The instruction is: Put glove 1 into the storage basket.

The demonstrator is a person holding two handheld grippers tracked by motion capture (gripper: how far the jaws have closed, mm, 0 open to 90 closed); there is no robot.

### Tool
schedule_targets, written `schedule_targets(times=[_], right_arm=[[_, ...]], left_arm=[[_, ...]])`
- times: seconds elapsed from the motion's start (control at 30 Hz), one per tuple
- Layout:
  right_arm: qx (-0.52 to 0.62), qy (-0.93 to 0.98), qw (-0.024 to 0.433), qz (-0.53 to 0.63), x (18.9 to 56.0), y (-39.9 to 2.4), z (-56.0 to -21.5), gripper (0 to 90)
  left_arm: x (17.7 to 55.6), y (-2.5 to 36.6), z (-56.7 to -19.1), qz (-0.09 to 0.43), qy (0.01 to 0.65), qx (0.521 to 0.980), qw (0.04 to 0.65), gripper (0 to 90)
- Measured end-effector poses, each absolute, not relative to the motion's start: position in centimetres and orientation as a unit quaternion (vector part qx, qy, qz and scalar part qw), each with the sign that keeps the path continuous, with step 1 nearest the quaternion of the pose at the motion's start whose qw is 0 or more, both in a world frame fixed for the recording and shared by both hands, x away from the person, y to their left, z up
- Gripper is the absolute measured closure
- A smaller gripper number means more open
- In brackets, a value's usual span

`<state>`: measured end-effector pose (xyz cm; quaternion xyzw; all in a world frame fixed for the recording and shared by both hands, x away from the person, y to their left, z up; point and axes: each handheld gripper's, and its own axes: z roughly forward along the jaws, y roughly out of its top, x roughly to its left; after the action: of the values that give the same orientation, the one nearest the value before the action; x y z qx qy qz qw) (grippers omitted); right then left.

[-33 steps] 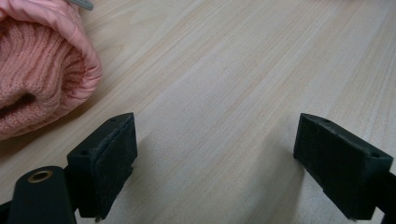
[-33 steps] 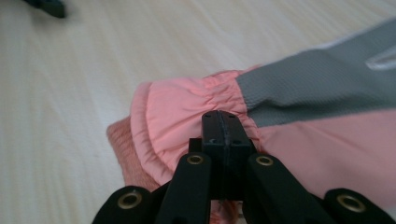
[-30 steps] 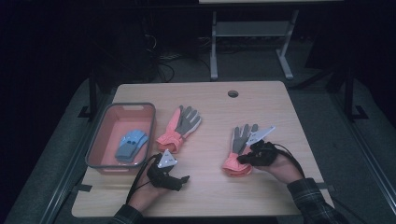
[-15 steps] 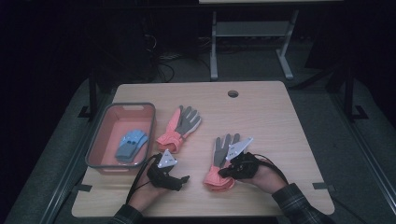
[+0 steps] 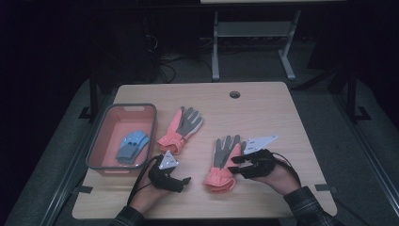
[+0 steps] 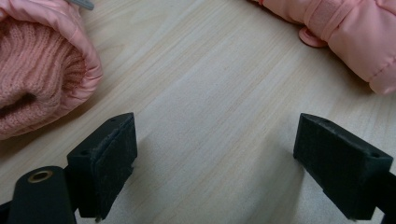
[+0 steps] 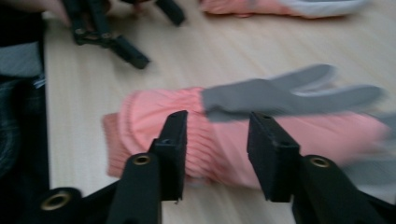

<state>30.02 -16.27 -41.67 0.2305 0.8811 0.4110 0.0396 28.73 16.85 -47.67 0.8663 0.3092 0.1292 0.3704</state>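
Two pink gloves with grey palms lie on the wooden table. The far glove lies beside the tray. The near glove lies palm up right of centre, and it appears blurred in the right gripper view. My right gripper hovers at this glove's right side, its jaws partly open over the ribbed cuff and not clamping it. My left gripper rests low near the front edge, wide open over bare wood. A knit cuff and a padded pink glove edge flank it.
A grey-rimmed pink tray stands at the table's left and holds a folded blue item. A round cable hole sits near the far edge. Metal stand legs rise behind the table.
My right gripper pulled the near glove leftward and toward the front edge, then stopped. The left gripper and the far glove stayed in place.
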Motion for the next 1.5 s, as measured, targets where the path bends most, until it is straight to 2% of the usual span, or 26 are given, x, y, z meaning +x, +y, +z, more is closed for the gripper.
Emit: schedule_targets(times=[0.1, 0.13, 0.2, 0.23, 0.3, 0.33, 0.37, 0.43, 0.47, 0.5, 0.53, 0.57, 0.6, 0.63, 0.7, 0.73, 0.83, 1.0, 1.1, 1.5], right_arm=[[0.261, 0.870, 0.063, 0.413, 30.1, -18.2, -41.9, 46.5], [0.285, 0.865, 0.074, 0.406, 30.1, -19.3, -42.3, 39.1], [0.294, 0.863, 0.081, 0.403, 30.1, -19.8, -42.5, 37.4], [0.315, 0.860, 0.095, 0.390, 30.2, -21.0, -43.4, 32.2], [0.324, 0.858, 0.103, 0.386, 30.2, -21.5, -43.7, 31.8], [0.336, 0.855, 0.105, 0.381, 30.2, -22.0, -44.0, 31.3], [0.352, 0.850, 0.108, 0.377, 30.1, -23.0, -44.6, 29.3], [0.354, 0.849, 0.111, 0.376, 30.1, -23.3, -44.7, 28.8], [0.360, 0.847, 0.111, 0.375, 29.9, -23.7, -45.0, 27.8], [0.368, 0.848, 0.115, 0.364, 29.7, -24.4, -45.5, 26.9], [0.368, 0.848, 0.115, 0.364, 29.7, -24.4, -45.5, 26.9], [0.376, 0.846, 0.119, 0.359, 29.4, -24.9, -45.9, 26.7], [0.376, 0.846, 0.119, 0.359, 29.4, -24.9, -45.9, 26.7], [0.379, 0.845, 0.117, 0.359, 29.3, -25.0, -46.0, 26.7], [0.387, 0.841, 0.113, 0.360, 29.1, -25.6, -46.3, 26.7], [0.387, 0.841, 0.113, 0.360, 29.1, -25.7, -46.4, 26.6], [0.385, 0.842, 0.123, 0.357, 28.9, -26.0, -47.0, 25.5], [0.388, 0.844, 0.132, 0.347, 29.0, -26.0, -47.4, 24.5], [0.387, 0.842, 0.136, 0.349, 29.0, -26.0, -47.6, 23.4], [0.381, 0.839, 0.142, 0.362, 28.9, -26.2, -47.9, 20.6]], left_arm=[[28.9, 16.6, -47.4, 0.126, 0.321, 0.865, 0.365, 14.8], [29.0, 16.6, -47.3, 0.122, 0.324, 0.865, 0.363, 17.1], [29.1, 16.6, -47.0, 0.120, 0.325, 0.867, 0.358, 18.9], [29.1, 16.6, -46.8, 0.118, 0.325, 0.867, 0.359, 20.6], [29.3, 16.4, -46.2, 0.113, 0.331, 0.861, 0.370, 22.4], [29.3, 16.3, -45.8, 0.112, 0.334, 0.859, 0.372, 25.9], [29.6, 16.2, -45.2, 0.109, 0.337, 0.858, 0.373, 35.8], [29.8, 16.1, -44.9, 0.108, 0.342, 0.856, 0.373, 48.8], [30.1, 16.0, -44.5, 0.106, 0.346, 0.854, 0.373, 48.8], [30.4, 15.9, -44.2, 0.103, 0.349, 0.853, 0.375, 59.8], [30.7, 15.8, -44.0, 0.102, 0.350, 0.853, 0.374, 59.8], [31.3, 15.6, -43.4, 0.102, 0.355, 0.852, 0.371, 71.7], [31.3, 15.6, -43.4, 0.102, 0.355, 0.852, 0.371, 76.4], [31.5, 15.4, -43.0, 0.100, 0.358, 0.850, 0.372, 76.4], [32.1, 15.1, -42.4, 0.109, 0.358, 0.850, 0.371, 87.1], [32.5, 15.0, -41.9, 0.116, 0.358, 0.849, 0.371, 88.6], [33.6, 14.7, -41.0, 0.124, 0.372, 0.840, 0.375, 78.0], [36.1, 14.7, -39.8, 0.158, 0.386, 0.830, 0.370, 76.1], [38.0, 14.7, -39.8, 0.171, 0.398, 0.829, 0.355, 72.0], [41.8, 13.9, -41.9, 0.174, 0.428, 0.836, 0.297, 67.3]])
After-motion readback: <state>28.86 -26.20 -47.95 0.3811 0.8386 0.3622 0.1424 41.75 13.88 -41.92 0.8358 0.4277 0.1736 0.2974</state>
